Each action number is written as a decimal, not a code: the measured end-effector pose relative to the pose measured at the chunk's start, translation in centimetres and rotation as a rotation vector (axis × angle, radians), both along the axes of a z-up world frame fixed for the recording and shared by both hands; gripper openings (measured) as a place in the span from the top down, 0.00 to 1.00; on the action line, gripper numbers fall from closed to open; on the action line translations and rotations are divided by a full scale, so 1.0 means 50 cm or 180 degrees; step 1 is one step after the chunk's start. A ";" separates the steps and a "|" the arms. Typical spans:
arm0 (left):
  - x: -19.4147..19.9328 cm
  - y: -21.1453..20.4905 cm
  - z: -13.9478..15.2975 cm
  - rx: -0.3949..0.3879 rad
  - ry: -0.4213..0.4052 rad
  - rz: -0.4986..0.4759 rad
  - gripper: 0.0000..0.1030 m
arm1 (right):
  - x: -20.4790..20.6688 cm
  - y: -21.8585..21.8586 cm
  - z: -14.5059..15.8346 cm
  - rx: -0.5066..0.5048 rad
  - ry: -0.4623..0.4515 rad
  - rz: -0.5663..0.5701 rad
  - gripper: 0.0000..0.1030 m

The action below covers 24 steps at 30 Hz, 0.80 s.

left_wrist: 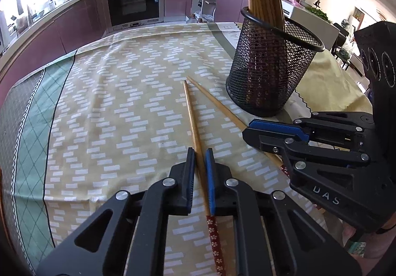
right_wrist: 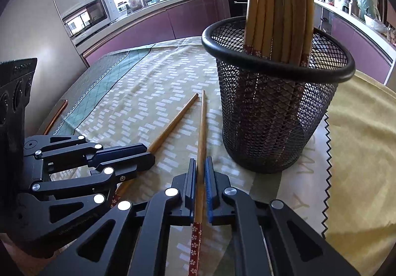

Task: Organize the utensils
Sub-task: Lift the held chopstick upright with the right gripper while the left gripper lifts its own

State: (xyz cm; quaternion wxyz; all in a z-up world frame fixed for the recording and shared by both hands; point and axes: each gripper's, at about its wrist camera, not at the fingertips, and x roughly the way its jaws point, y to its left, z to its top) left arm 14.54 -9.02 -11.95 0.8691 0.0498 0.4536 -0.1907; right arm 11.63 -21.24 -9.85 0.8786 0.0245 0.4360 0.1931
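Observation:
Two bamboo chopsticks with red flowered ends lie on the patterned tablecloth. My left gripper [left_wrist: 200,152] is shut on one chopstick [left_wrist: 191,115], whose thin tip points away from me. My right gripper [right_wrist: 201,162] is shut on the other chopstick [right_wrist: 202,122]. In the left wrist view the right gripper [left_wrist: 250,131] comes in from the right over its chopstick [left_wrist: 212,100]. In the right wrist view the left gripper [right_wrist: 148,154] comes in from the left on its chopstick [right_wrist: 173,125]. A black mesh holder [left_wrist: 269,70] [right_wrist: 274,112] stands upright with several chopsticks inside, just beyond the right gripper.
The tablecloth [left_wrist: 111,107] has a green border on the left, and a yellow cloth [right_wrist: 358,152] lies to the right of the holder. Purple kitchen cabinets and an oven [left_wrist: 135,1] stand beyond the table's far edge.

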 end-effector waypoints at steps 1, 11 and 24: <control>0.000 -0.001 0.000 -0.0005 0.0002 0.0008 0.91 | 0.000 -0.002 -0.001 0.0025 0.0008 -0.0006 0.94; 0.000 0.009 0.003 -0.0120 0.0044 0.0081 0.93 | -0.012 -0.026 0.009 0.0214 0.0004 -0.0066 0.95; -0.025 0.029 0.044 -0.0240 -0.0087 0.0092 0.93 | -0.054 -0.033 0.055 0.0380 -0.0206 0.0067 0.95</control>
